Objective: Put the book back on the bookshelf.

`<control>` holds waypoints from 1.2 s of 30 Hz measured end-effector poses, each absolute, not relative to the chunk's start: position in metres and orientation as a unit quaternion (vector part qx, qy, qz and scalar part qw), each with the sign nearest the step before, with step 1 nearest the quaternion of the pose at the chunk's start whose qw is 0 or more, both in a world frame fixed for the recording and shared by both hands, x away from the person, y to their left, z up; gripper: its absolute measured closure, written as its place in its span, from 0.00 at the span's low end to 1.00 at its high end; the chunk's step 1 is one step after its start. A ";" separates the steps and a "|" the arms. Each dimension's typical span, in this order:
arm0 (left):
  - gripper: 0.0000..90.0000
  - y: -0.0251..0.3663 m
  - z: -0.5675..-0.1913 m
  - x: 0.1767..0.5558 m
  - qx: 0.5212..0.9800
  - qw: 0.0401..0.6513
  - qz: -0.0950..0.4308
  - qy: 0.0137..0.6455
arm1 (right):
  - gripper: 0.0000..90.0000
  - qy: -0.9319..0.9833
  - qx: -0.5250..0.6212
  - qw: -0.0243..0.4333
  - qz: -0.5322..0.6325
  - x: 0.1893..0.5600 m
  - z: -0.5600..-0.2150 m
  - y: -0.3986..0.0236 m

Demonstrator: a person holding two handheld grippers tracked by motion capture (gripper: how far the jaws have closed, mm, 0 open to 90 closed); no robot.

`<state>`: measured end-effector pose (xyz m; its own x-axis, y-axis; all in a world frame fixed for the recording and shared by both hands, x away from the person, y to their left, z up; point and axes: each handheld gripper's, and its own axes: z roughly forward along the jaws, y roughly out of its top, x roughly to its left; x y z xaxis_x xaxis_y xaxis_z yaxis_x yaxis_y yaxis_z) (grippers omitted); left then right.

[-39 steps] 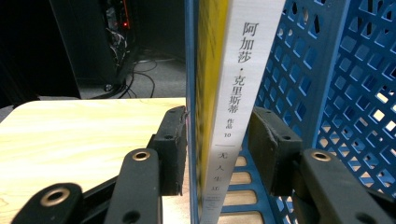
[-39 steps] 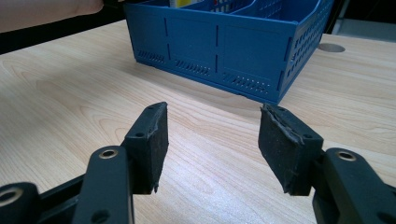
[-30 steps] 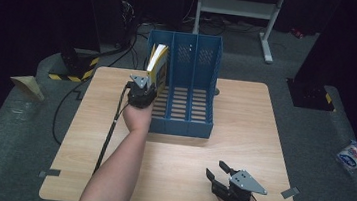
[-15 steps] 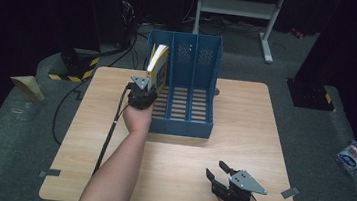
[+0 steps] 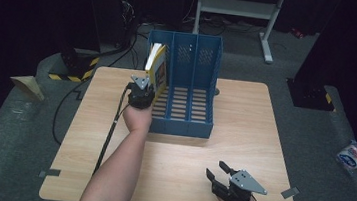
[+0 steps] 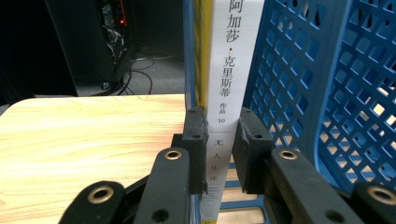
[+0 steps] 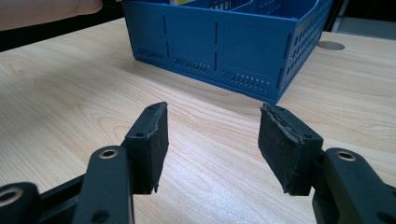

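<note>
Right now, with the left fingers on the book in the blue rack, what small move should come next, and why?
Probably lift the book straight up a little. The left gripper has just closed on its spine, and the book stands in the leftmost slot of the blue rack, so only upward looks free. The right gripper rests open on the table.

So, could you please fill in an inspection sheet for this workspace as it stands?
Surface: wooden table, bare around the rack.
Job's things: book upright in the leftmost slot of the blue file rack.
Clutter: nothing seen on the table.
Grippers: left hand-held gripper has just closed its jaws, pads pressing the book's spine; right hand-held gripper open, nothing between its jaws, low over the table's near right corner.
Cables: black cable trails from the left hand-held gripper off the near edge.
Surroundings: grey floor, white packet to the right, metal frame behind.
</note>
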<state>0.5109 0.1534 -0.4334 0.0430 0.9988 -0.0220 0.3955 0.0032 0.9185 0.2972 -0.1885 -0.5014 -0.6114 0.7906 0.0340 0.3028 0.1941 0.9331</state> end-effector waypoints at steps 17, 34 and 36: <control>0.73 0.156 -0.435 0.515 0.598 0.413 0.348 0.592 | 0.47 0.736 0.370 0.237 0.515 0.297 -0.502 -0.188; 0.66 0.156 -0.431 0.508 0.604 0.414 0.355 0.581 | 0.47 0.737 0.367 0.237 0.516 0.296 -0.501 -0.186; 0.65 0.157 -0.430 0.507 0.603 0.417 0.354 0.581 | 0.47 0.737 0.367 0.238 0.516 0.296 -0.501 -0.186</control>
